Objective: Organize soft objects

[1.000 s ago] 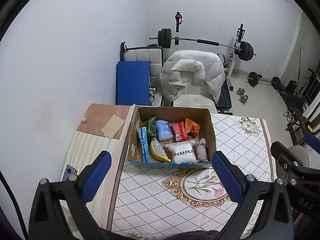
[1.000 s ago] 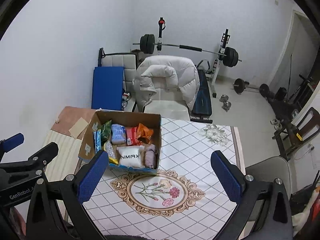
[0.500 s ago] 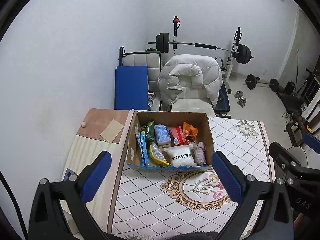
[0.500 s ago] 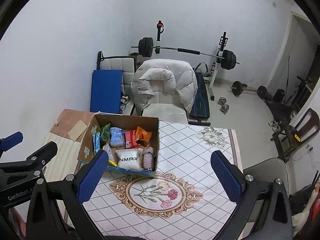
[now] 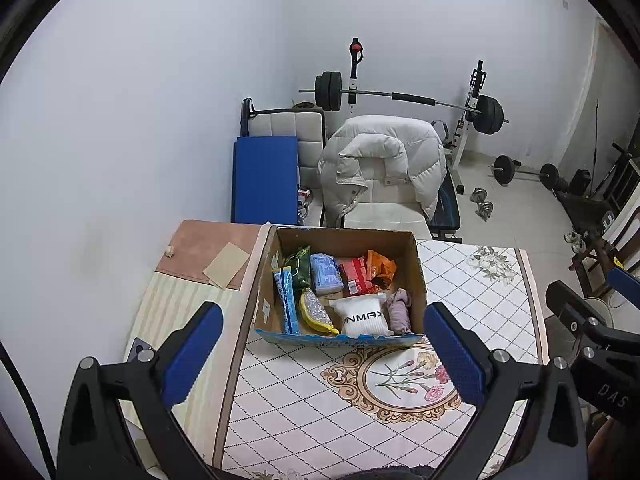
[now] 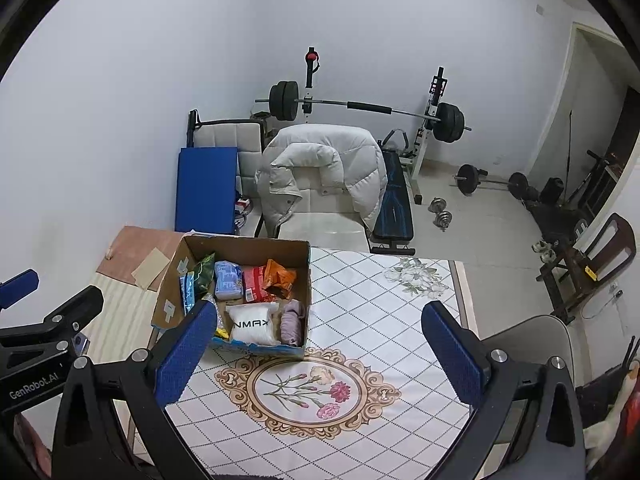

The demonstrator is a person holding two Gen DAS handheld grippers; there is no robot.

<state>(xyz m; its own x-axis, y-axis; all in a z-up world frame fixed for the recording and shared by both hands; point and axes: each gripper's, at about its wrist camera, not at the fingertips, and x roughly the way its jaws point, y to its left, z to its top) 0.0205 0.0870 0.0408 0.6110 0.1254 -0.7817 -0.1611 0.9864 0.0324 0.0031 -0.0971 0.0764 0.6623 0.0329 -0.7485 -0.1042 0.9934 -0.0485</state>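
Note:
An open cardboard box [image 5: 416, 268] [image 6: 306, 276] stands on the patterned tablecloth. It holds a white pouch [image 5: 365, 316] [image 6: 253, 324], a folded mauve cloth [image 5: 399, 311] [image 6: 293, 320], a yellow sponge [image 5: 314, 313], a light blue pack [image 5: 326, 274] [image 6: 228, 281], red and orange snack packs [image 5: 354, 276] [image 6: 280, 274], a green bag [image 5: 299, 266] and a blue strip pack [image 5: 287, 304]. My left gripper [image 5: 322, 354] is open and empty, held above the table short of the box. My right gripper [image 6: 320, 354] is open and empty, to the right of the box.
The table [image 5: 480, 304] has a wooden strip [image 5: 172, 304] on its left with a brown mat [image 5: 208, 246] and a small dark device [image 5: 140, 349]. Behind the table stands a chair with a white jacket [image 5: 384, 160], a blue mat [image 5: 266, 178] and a barbell rack [image 5: 404, 98].
Both grippers have drawn back and risen a little, so the box looks smaller and farther. Both stay open. Nothing in the box has moved.

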